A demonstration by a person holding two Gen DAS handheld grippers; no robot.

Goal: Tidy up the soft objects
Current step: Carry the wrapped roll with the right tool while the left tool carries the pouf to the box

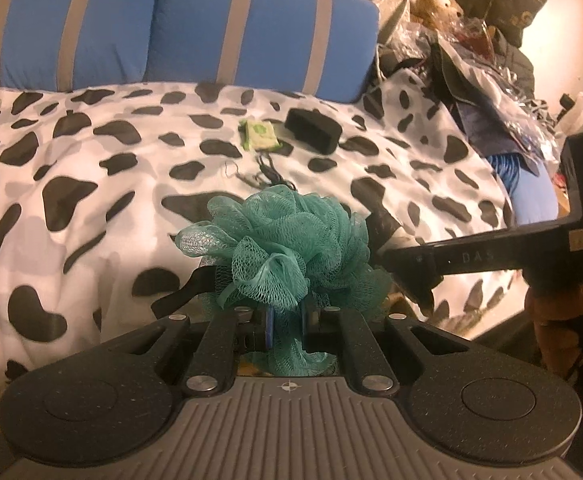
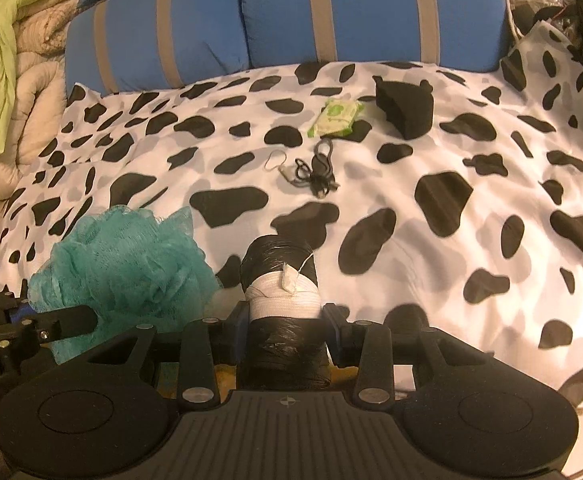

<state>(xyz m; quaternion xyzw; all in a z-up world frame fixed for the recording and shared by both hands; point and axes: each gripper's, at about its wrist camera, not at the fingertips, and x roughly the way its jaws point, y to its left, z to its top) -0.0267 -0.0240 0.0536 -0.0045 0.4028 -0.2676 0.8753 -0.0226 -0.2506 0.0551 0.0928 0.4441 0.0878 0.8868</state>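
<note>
My left gripper (image 1: 285, 316) is shut on a teal mesh bath pouf (image 1: 287, 248) and holds it above the near edge of the cow-print blanket (image 1: 91, 152). The pouf also shows at the lower left of the right wrist view (image 2: 123, 264). My right gripper (image 2: 285, 320) is shut on a black plastic roll with a white band (image 2: 281, 280), held above the blanket (image 2: 471, 160). The right gripper's body (image 1: 471, 256) enters the left wrist view from the right, beside the pouf.
On the blanket's far side lie a green wipes pack (image 2: 335, 118), a black foam block (image 2: 405, 108) and a tangle of dark cords (image 2: 315, 170). Blue striped pillows (image 2: 251, 20) line the back. A pile with a teddy bear (image 1: 437, 0) sits at the right, quilts (image 2: 7, 60) at the left.
</note>
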